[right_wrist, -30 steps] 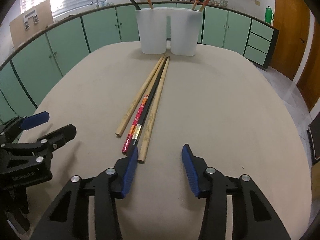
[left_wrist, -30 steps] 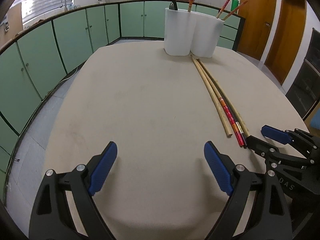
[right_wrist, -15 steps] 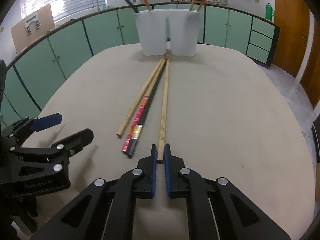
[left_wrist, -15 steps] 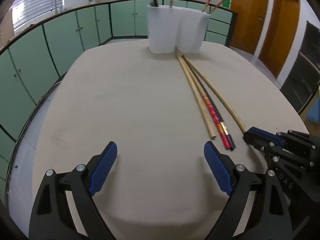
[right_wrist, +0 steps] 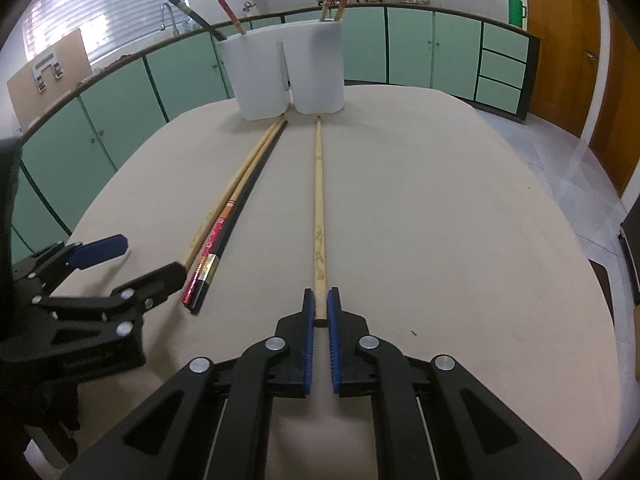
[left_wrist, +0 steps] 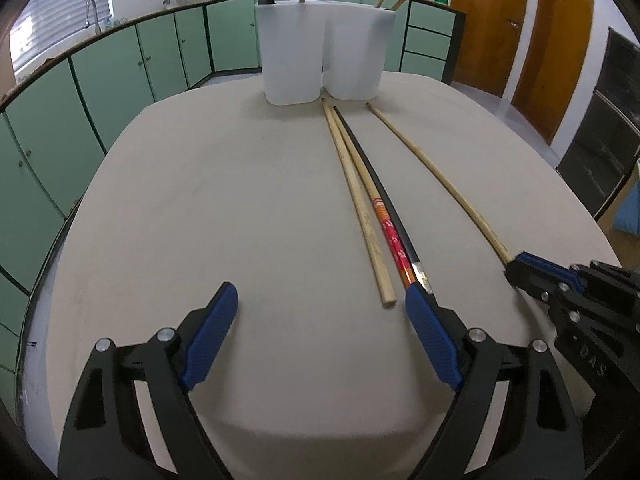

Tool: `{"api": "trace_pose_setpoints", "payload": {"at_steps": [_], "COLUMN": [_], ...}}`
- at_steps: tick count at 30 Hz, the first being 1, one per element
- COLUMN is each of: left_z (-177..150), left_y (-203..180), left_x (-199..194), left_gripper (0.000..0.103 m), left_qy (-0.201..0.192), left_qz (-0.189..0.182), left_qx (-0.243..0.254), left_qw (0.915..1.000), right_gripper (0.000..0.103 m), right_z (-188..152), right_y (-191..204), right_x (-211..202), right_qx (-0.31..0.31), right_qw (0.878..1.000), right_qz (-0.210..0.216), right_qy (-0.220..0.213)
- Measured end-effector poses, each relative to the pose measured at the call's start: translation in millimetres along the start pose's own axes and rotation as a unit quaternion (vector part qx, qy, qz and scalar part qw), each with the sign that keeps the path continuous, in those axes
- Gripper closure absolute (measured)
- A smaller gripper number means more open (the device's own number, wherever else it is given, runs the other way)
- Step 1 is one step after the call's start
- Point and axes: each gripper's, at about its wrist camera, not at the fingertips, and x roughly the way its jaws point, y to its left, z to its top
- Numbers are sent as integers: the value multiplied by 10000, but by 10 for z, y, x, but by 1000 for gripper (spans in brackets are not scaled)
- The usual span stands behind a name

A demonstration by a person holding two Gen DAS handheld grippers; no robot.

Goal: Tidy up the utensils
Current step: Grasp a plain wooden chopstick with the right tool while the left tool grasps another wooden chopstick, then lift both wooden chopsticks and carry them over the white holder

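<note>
While four chopsticks already stand in the white holder [right_wrist: 290, 76] at 12 o'clock | right gripper [right_wrist: 320, 314] pinches bamboo chopstick [right_wrist: 319, 216] on table [right_wrist: 460, 240] | left gripper [left_wrist: 320, 332] spread, slowly closing, empty | three chopsticks [left_wrist: 384, 216] at 1 o'clock unsorted.

Green cabinets [left_wrist: 120, 68] run along the walls beneath a dark-edged counter [right_wrist: 400, 7]. Daylight comes through a blinded window [right_wrist: 100, 8] above a tap [left_wrist: 91, 10]. Wooden doors [left_wrist: 560, 40] stand at right.

Chopsticks [left_wrist: 362, 204] before holder [left_wrist: 324, 64], on table [left_wrist: 200, 208]
</note>
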Motion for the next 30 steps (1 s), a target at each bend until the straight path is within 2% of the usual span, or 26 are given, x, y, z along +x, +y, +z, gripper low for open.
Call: {"api": "trace_pose_setpoints", "payload": {"at_steps": [10,12,15,16,18,21,23,30], "left_z": [2,8,-1,-7,-13,-21,-25,-35], "left_y": [7,4,-31,-39,-59,-98,-128,-127], "left_x": [39,26,-3,-12,-20,-20,-18,-27], "left_gripper": [24,40,59,62,78,91,96,97], "left_qy": [93,46,-13,-22,-37,-42,-42,-65], "left_qz": [73,59,27,11,-30,-71,-103,-111], "left_qx": [-59,-114,-69,-64,-40,-5,25,-53], "left_qw": [9999,9999,10000,10000,10000,10000,9999,9999], "right_gripper": [96,96,95,95,95,95,95,96], "right_z": [2,2,-4,-6,-7,-4,-3,-4], "right_y": [7,8,9,6,5,10,30,51], "right_x": [15,18,18,18,16,17,17,13], "right_qx": [-15,-21,-38,-43,-58,-81,-124,-164], "right_qw": [10000,10000,10000,10000,10000,9999,9998,9996], "right_qz": [-16,-23,-40,-45,-62,-86,-139,-207], "right_qy": [18,23,37,38,40,45,42,31]}}
